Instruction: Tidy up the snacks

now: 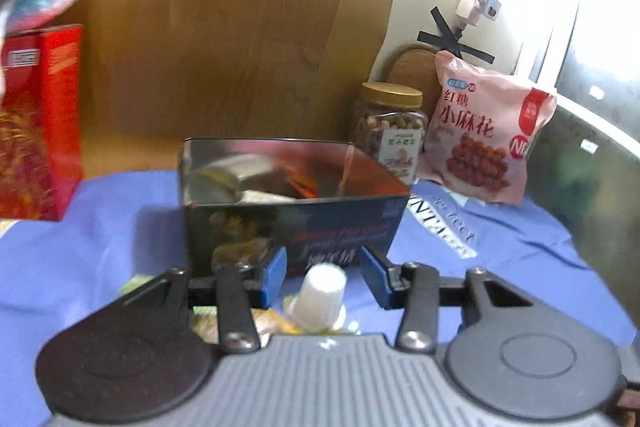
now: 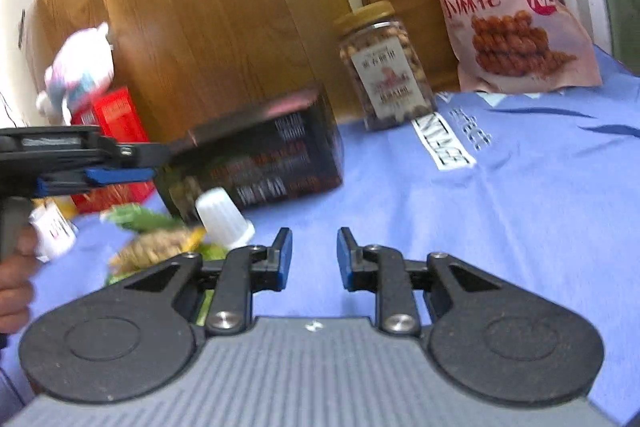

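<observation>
white cup (image 1: 322,297) lies just before the tin (image 1: 288,203); left gripper (image 1: 324,273), open and empty, should close gently around it; right gripper (image 2: 314,259) open too

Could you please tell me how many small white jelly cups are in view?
1: the white jelly cup lies on the blue cloth, in front of the open dark tin, below the left tool. Others may be hidden under either tool.

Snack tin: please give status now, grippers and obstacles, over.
Left gripper open, over white jelly cup. Right gripper open, empty. Open tin just ahead, some items inside. Nothing blocking.
</observation>
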{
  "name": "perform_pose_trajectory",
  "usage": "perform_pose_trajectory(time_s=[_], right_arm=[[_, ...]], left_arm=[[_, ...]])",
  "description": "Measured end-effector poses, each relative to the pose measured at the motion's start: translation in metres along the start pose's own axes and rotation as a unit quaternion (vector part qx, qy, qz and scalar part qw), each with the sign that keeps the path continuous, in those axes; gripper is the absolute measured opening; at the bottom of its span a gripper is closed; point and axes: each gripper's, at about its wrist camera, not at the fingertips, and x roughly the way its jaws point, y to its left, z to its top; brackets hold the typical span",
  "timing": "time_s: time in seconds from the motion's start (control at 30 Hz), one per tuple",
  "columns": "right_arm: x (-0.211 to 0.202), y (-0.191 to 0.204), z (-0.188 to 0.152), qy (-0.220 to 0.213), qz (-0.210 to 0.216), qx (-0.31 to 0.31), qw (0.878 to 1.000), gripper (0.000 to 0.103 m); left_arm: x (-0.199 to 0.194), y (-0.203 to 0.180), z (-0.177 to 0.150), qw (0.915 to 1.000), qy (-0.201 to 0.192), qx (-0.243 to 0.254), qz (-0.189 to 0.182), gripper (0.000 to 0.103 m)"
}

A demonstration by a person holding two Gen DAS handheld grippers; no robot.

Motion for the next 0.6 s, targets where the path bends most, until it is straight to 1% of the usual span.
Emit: perform_pose_trajectory(time_s=[0.03,0.13,0.2,0.27,0.37,0.6], right_arm=[[0.0,0.0,-0.002,-0.002,-0.002,-0.007,1.0,0.028],[0.0,-0.004,-0.001,-0.008,0.007,0.0,1.0,0.028],[0.0,-0.008,-0.001,-0.005,0.011,0.008,1.0,0.028],[0.001,-0.011,-0.001,0.0,0.012,0.017,1.0,0.028],[0.001,-0.009,-0.002,0.003,0.01,0.015,1.0,0.028],[0.002,-0.007,-0.002,0.006,0.012,0.013,1.0,0.028]], left_arm=[[-0.005,0.0,-0.005,1.0,-0.004,0.0,0.006,0.044],[-0.016,-0.002,-0.02,0.9995,-0.017,0.006,0.026,0.044],[-0.022,-0.004,-0.029,0.9985,-0.03,0.012,0.045,0.044],[-0.024,-0.003,-0.036,0.9975,-0.039,0.008,0.058,0.044],[-0.024,0.001,-0.042,0.9974,-0.038,-0.011,0.06,0.044],[-0.025,0.01,-0.043,0.9959,-0.038,-0.033,0.075,0.044]])
